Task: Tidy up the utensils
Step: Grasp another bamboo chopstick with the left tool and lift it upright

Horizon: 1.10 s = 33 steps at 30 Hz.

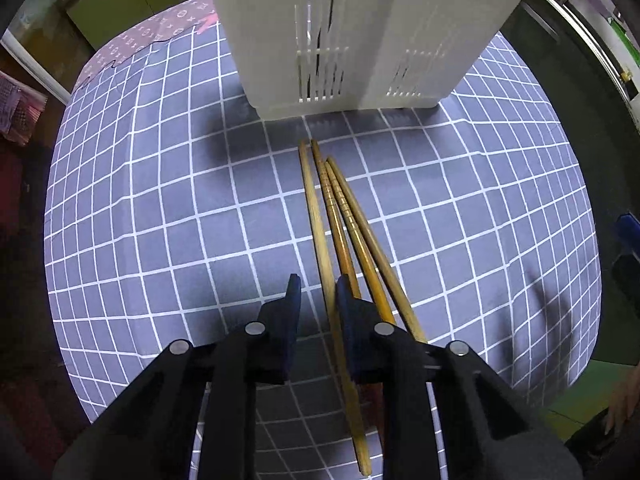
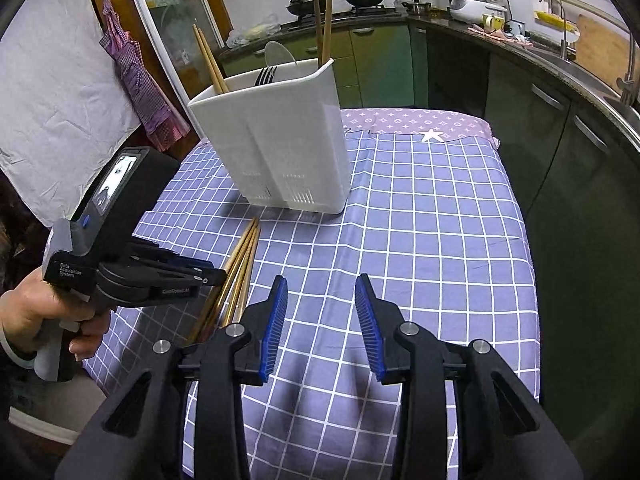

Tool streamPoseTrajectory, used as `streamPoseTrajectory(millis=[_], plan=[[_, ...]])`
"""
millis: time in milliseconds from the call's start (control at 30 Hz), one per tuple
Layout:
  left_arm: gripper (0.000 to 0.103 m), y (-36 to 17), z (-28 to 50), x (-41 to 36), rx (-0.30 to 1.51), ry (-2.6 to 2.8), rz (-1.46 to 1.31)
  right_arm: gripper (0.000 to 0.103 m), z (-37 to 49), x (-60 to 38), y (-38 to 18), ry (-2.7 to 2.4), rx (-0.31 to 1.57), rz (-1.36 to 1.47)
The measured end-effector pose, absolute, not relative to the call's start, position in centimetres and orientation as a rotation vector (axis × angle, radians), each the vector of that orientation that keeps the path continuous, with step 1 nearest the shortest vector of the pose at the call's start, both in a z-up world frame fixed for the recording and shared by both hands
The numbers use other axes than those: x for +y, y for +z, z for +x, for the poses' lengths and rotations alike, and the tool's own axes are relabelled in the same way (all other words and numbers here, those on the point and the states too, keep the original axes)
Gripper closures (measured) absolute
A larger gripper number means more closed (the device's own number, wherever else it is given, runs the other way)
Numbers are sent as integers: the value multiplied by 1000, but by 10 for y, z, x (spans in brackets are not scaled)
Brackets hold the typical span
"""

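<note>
Several wooden chopsticks (image 1: 340, 216) lie side by side on the checked tablecloth (image 1: 160, 200), pointing toward a white slotted utensil holder (image 1: 360, 40). My left gripper (image 1: 318, 286) is open just above them, with one chopstick running between its fingers. In the right wrist view the holder (image 2: 280, 140) stands upright and holds chopsticks, a fork and a spoon. The loose chopsticks (image 2: 240, 264) lie in front of it, under the left gripper (image 2: 216, 276). My right gripper (image 2: 320, 292) is open and empty over the cloth, to the right of the chopsticks.
The table (image 2: 440, 240) has a purple patterned strip (image 2: 420, 122) at its far end. Kitchen counters with pans, a sink and cabinets (image 2: 520, 92) run behind and to the right. A cloth hangs on the left wall (image 2: 136, 80).
</note>
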State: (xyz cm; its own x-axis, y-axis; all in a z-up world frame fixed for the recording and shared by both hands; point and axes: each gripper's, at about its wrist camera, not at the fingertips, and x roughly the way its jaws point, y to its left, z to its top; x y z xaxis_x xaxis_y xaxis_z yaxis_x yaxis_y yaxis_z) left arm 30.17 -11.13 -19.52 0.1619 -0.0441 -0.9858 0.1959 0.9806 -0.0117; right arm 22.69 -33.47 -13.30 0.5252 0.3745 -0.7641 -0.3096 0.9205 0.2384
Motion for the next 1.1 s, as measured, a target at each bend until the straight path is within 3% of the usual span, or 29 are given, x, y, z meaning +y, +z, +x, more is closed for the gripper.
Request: streamPoseTrajectory(millis=[133,233,433,1100], plan=[[85,-200,309,-119,1393,-163,149,67,225,-334,-131,411,929,75],[94,-201,311,-121,1401,-176,145,67,225,-335,-129,410,927,73],[96,-191,308,-110,1374,-199,108,67,226,-336,-129,410,937,80],[96,-68,215,-46,954,-255,53,63,244,-285,-145,488,1076,-56]])
